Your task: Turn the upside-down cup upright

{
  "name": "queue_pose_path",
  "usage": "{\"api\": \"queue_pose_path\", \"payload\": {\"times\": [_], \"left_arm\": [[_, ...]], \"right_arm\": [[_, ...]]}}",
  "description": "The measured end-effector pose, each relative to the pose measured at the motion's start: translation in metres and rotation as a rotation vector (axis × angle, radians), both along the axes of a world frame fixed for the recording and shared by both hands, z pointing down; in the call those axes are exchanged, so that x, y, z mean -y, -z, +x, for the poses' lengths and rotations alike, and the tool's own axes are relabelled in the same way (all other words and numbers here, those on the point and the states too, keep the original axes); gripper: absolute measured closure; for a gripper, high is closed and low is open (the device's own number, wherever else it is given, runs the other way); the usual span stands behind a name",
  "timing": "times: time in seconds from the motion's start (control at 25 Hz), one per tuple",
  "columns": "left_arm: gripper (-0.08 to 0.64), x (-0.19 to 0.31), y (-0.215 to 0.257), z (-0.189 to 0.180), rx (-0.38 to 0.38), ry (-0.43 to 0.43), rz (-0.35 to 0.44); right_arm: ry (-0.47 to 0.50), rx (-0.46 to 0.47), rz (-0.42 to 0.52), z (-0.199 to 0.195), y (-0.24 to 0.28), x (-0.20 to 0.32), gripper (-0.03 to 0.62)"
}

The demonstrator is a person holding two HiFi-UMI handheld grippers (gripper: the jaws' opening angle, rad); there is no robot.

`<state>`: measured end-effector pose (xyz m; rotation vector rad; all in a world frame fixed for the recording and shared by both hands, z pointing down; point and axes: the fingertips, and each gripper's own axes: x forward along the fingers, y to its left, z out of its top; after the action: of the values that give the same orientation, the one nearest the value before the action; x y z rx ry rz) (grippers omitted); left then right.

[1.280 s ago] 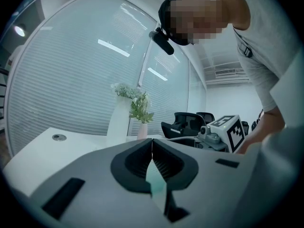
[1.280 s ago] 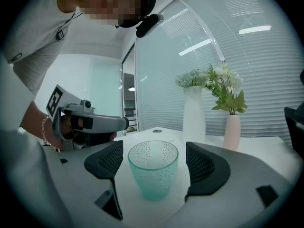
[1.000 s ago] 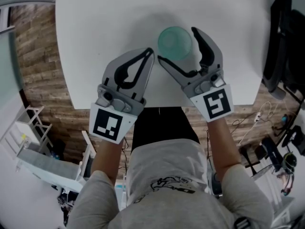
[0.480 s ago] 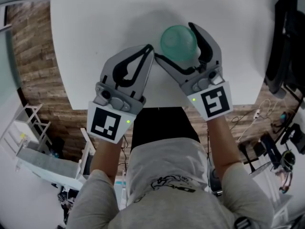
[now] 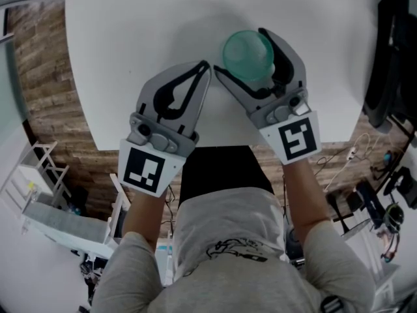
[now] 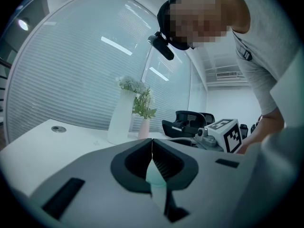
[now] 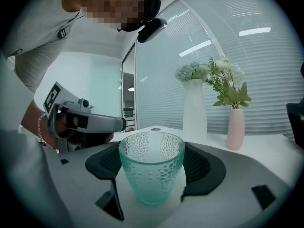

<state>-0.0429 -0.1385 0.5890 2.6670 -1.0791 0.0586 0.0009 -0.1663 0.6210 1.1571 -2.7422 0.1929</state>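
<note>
A pale green dimpled glass cup [image 7: 151,167] stands mouth up between the pads of my right gripper [image 7: 152,161]. The pads press on its two sides. From above, the same cup [image 5: 247,54] sits within the right gripper [image 5: 242,51] over the white table [image 5: 130,38]. Whether its base rests on the table I cannot tell. My left gripper [image 5: 206,68] is just left of it, jaws shut with nothing between them. In the left gripper view its fingertips [image 6: 152,141] meet in a closed line.
Across the table stand a tall white vase [image 7: 194,109] with flowers and a small pink vase [image 7: 236,127]. A black chair [image 5: 391,57] is past the table's right edge. The table's near edge runs just under both grippers, with wooden floor [image 5: 45,77] to the left.
The cup and the right gripper have shifted slightly right and farther onto the table, and the cup looks a little larger from above. The left gripper has stayed put.
</note>
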Motion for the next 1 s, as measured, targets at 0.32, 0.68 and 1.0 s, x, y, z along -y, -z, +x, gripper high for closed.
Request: {"api": "queue_pose_path", "payload": {"times": [0.32, 0.68, 1.0], "left_arm": [[0.555, -0.002, 0.005, 0.001, 0.003, 0.000, 0.007], [0.555, -0.003, 0.026, 0.003, 0.015, -0.006, 0.034], [0.555, -0.002, 0.049, 0.008, 0.013, 0.005, 0.050]], "right_arm": [[0.004, -0.007, -0.005, 0.002, 0.002, -0.004, 0.196], [0.009, -0.001, 0.026, 0.005, 0.027, -0.005, 0.196], [0.020, -0.002, 0.042, 0.012, 0.057, -0.006, 0.196]]}}
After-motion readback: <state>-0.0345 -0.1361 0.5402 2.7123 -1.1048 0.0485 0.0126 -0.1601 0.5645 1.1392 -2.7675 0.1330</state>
